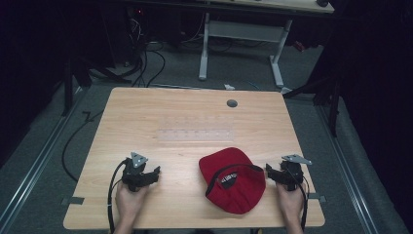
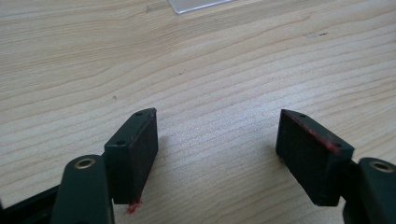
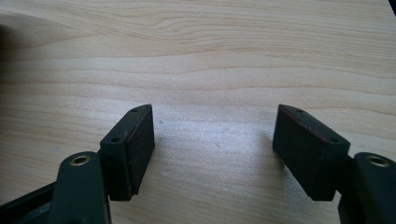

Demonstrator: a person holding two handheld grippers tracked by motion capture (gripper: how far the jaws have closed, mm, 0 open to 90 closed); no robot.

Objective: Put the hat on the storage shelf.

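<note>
A red cap [image 1: 233, 179] lies upside down near the front right of the wooden table [image 1: 190, 117], its dark inner band and a label facing up. My left gripper [image 1: 146, 174] rests low over the table at the front left, well apart from the cap. In the left gripper view its jaws stand wide apart over bare wood, so the left gripper [image 2: 217, 140] is open and empty. My right gripper [image 1: 275, 171] sits just right of the cap's edge. In the right gripper view the right gripper [image 3: 214, 137] is open, with nothing between its jaws.
A clear plastic sheet [image 1: 196, 132] lies flat in the middle of the table, and its corner [image 2: 196, 4] shows in the left gripper view. A grey round plug [image 1: 232, 103] sits near the far edge. Beyond the table stand a white desk frame [image 1: 243, 44] and floor cables [image 1: 146, 63].
</note>
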